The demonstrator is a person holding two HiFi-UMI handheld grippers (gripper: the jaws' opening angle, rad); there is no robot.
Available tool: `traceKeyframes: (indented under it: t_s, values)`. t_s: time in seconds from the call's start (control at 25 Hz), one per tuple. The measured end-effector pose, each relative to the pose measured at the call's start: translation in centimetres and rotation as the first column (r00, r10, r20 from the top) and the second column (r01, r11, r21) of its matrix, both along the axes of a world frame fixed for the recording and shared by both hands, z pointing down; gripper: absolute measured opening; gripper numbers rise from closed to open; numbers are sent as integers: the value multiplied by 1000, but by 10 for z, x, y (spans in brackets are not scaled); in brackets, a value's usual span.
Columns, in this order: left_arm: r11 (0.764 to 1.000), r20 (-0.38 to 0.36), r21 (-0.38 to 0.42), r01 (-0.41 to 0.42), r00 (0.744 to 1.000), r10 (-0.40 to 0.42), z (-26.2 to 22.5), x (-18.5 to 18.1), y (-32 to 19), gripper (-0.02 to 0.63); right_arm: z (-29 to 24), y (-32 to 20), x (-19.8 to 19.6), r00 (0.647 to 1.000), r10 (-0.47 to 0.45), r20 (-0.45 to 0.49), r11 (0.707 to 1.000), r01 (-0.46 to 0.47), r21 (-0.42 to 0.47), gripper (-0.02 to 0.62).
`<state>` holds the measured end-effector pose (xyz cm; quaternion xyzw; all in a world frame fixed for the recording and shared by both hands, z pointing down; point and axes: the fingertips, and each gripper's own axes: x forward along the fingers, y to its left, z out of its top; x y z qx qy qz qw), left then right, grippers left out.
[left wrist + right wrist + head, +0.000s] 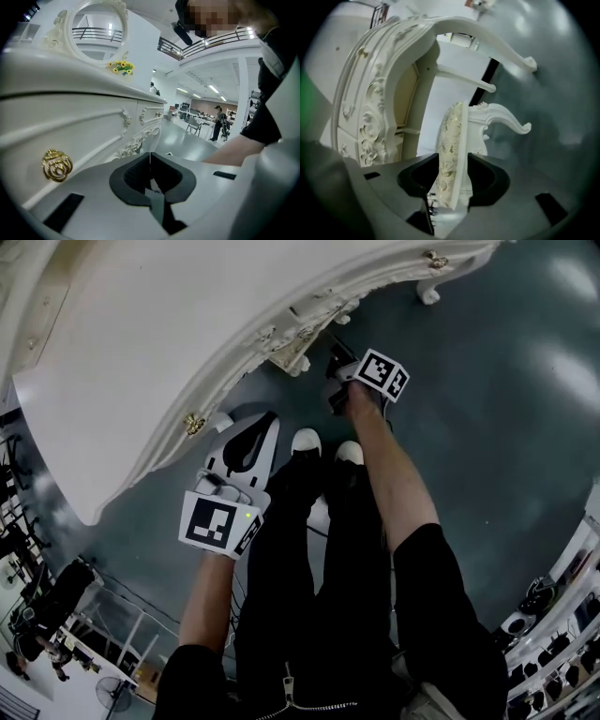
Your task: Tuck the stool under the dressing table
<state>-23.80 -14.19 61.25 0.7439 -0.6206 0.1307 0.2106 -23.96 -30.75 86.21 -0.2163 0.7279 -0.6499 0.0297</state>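
Note:
The white carved dressing table [141, 352] fills the upper left of the head view. In the right gripper view its arched kneehole [436, 70] opens ahead. The stool [451, 140] has a gold-flowered cushion and a white frame, and one curved leg [511, 119] shows. My right gripper [453, 159] is shut on the edge of the stool's seat. In the head view it [336, 360] reaches in at the table's front edge, and the stool is mostly hidden there. My left gripper [150, 157] is shut with nothing in it, beside the drawer front and its gold knob [56, 164].
The person's white shoes [306, 440] stand on the dark glossy floor [487, 427] just behind the grippers. A table leg foot [428, 292] rests at the upper right. An oval mirror [96, 33] and yellow flowers [123, 68] stand on the table top. Racks [56, 615] are at the lower left.

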Motion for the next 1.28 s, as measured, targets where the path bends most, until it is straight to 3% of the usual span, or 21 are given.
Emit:
traceKeyframes:
  t_s: [0.12, 0.2, 0.36, 0.56, 0.64, 0.8, 1.12, 1.28]
  values:
    - [999, -5, -16, 28, 1000, -28, -20, -4, 3, 23, -29, 11, 15, 981, -75, -179, 981, 105, 166, 163]
    - [999, -5, -23, 37, 999, -37, -38, -1, 5, 23, -58, 17, 32, 955, -85, -284, 944, 169, 284, 139]
    - [998, -11, -14, 59, 998, -59, -82, 4, 4, 23, -134, 26, 64, 904, -118, -410, 819, 322, 475, 8]
    - [992, -17, 18, 126, 992, -126, -140, -2, 7, 23, -223, 36, 82, 825, -122, -552, 656, 485, 579, 6]
    - [990, -9, 30, 139, 990, -139, -164, -3, 11, 23, -257, 42, 89, 815, -107, -570, 622, 502, 601, 6]
    - [987, 9, 64, 149, 989, -150, -207, -9, 27, 23, -327, 59, 96, 827, -51, -560, 576, 482, 660, 6]
    - [974, 52, 151, 169, 983, -179, -288, -21, 74, 23, -451, 110, 100, 842, 26, -538, 439, 474, 763, 5]
    - [965, 62, 202, 168, 981, -183, -322, -22, 94, 23, -499, 135, 107, 852, 48, -521, 400, 461, 792, 6]
